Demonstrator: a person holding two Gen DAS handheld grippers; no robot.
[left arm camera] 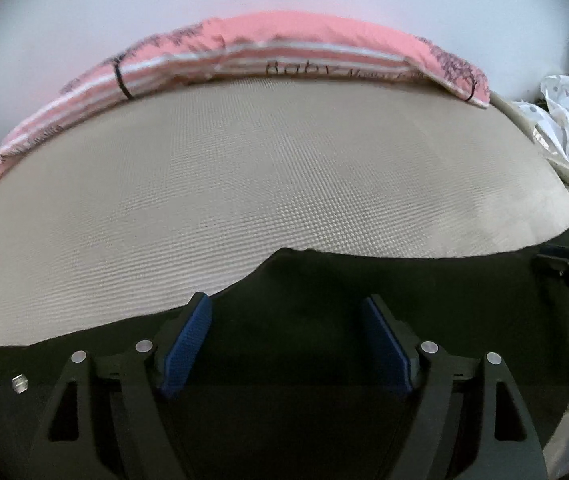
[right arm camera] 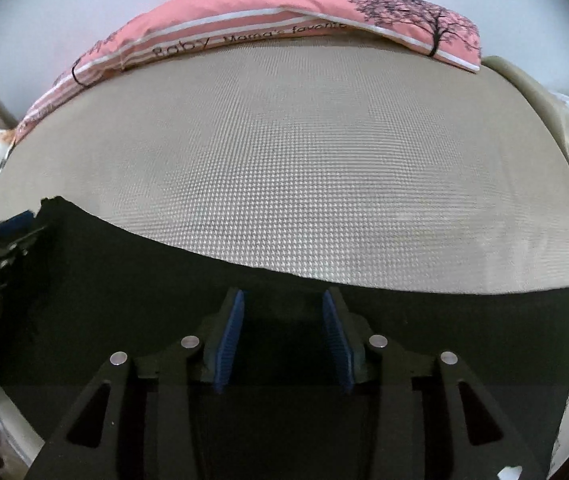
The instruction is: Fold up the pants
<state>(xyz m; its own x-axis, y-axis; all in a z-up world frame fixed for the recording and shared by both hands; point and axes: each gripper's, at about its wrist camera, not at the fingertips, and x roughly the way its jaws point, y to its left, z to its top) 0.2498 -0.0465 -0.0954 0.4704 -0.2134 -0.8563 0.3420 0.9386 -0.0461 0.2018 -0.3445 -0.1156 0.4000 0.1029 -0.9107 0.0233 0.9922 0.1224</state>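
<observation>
Left tongs (left arm camera: 286, 340): blue pads stand wide apart, open, nothing between them; they hang over dark cloth, pointing steeply down. Right tongs (right arm camera: 282, 338): pads set closer together than the left pair but w/ a clear gap, open, nothing pinched; whether the tips touch the cloth below cannot be told.

Pants (right arm camera: 164, 300): black fabric lying flat on the bed (right arm camera: 304, 160), at the near edge, under both tongs. In the right wrist view the cloth runs across the frame from the left side to a straight cut edge at right, so its long axis lies left-right, roughly parallel to the near bed edge. Its far border is uneven; in the left wrist view the pants (left arm camera: 304, 288) show a raised step in that border just ahead of the tongs. Which end is waist and which is hem cannot be told.

Bed surface: beige woven mat, textured. Along its far side, a pink pillow (right arm camera: 264, 12) w/ tree print and striped band w/ lettering, lying parallel to the pants' long axis and well apart from them. White spotted cloth (left arm camera: 564, 120) bunched at the right bed edge in the left view.
</observation>
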